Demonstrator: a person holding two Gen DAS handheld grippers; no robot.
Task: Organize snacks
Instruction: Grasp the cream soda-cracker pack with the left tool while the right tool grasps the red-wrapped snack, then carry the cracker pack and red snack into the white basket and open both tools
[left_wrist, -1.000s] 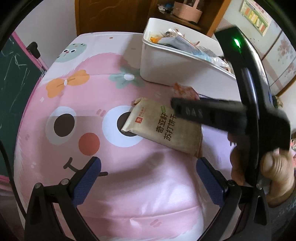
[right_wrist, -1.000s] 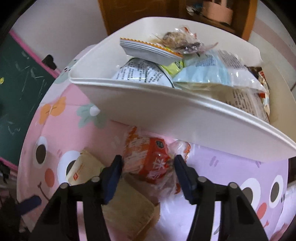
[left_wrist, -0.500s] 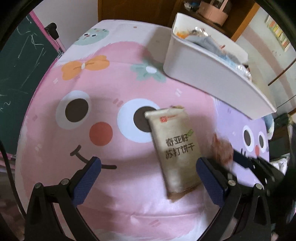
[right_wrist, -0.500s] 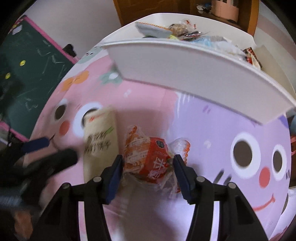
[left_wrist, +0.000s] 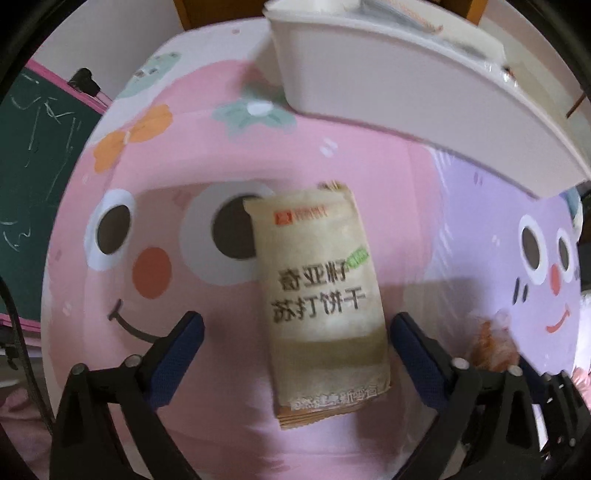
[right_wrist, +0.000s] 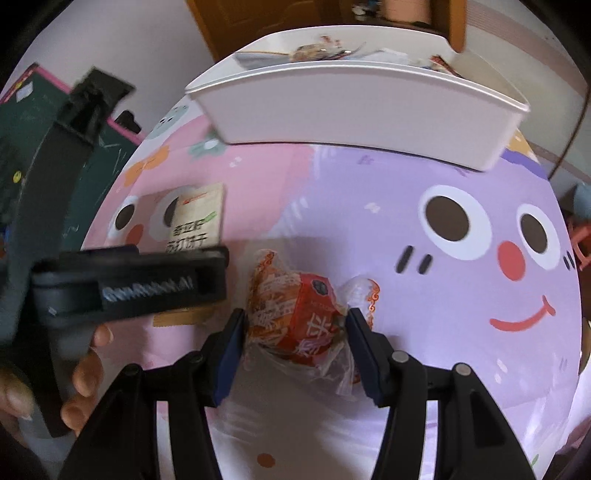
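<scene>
The right gripper (right_wrist: 295, 326) is clamped on a red snack pack (right_wrist: 295, 317); its clear wrapper ends bulge out past both pads, and the crinkled film makes the print hard to read. From the left wrist that pack shows only as an orange blur (left_wrist: 493, 350) behind the right-hand finger. The left gripper (left_wrist: 295, 332) has its jaws wide apart, having just closed a little, and the tan cracker packet (left_wrist: 321, 295) lies flat on the cloth (left_wrist: 177, 155) between them, touched by neither pad. The packet's long axis runs away from the camera, logo end far, sealed end near; its near end passes below the fingertips, and it covers part of a printed cartoon eye. In the right view the left gripper's body (right_wrist: 129, 284) and a hand (right_wrist: 85, 380) hide the packet's near half (right_wrist: 197, 218). Farther back stands the white bin (left_wrist: 406, 99), its rim cut off at the top edge in the left view; its snacks (right_wrist: 332, 51) show only as blurred wrappers above the rim.
</scene>
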